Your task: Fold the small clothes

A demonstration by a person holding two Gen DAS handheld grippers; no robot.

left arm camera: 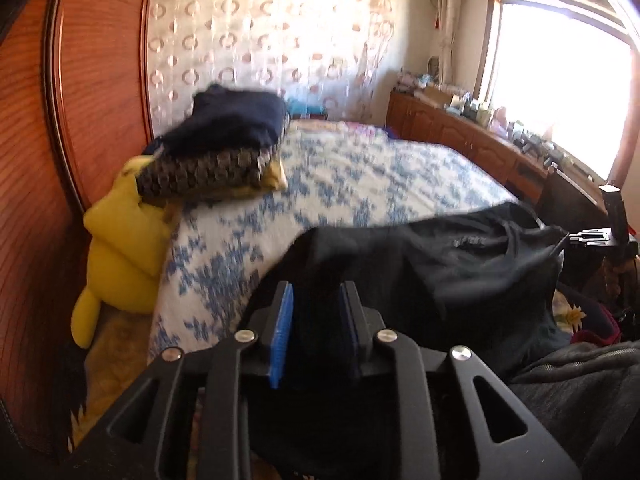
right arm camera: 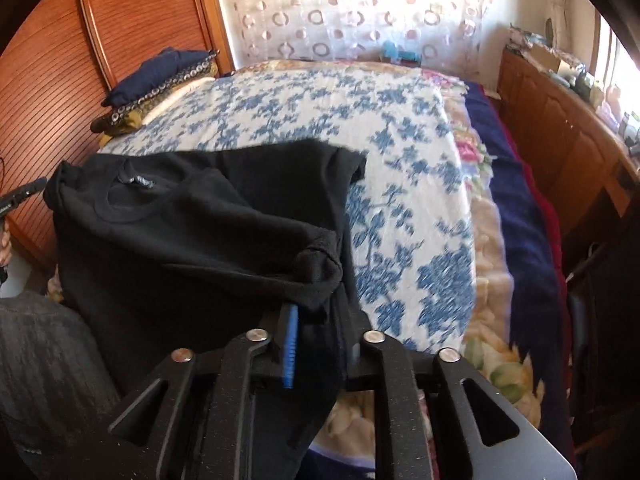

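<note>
Folding was midway: you had your left tool and right tool each clamped on the black shirt, lifted over the bed; laying it flat looked next.

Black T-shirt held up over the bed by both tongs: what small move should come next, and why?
Probably lower the black cotton T-shirt flat onto the blue-and-white floral bedspread. Both the left tongs and right tongs pinch its fabric, and it hangs bunched, one sleeve doubled over, so it looks too crumpled to fold.
</note>
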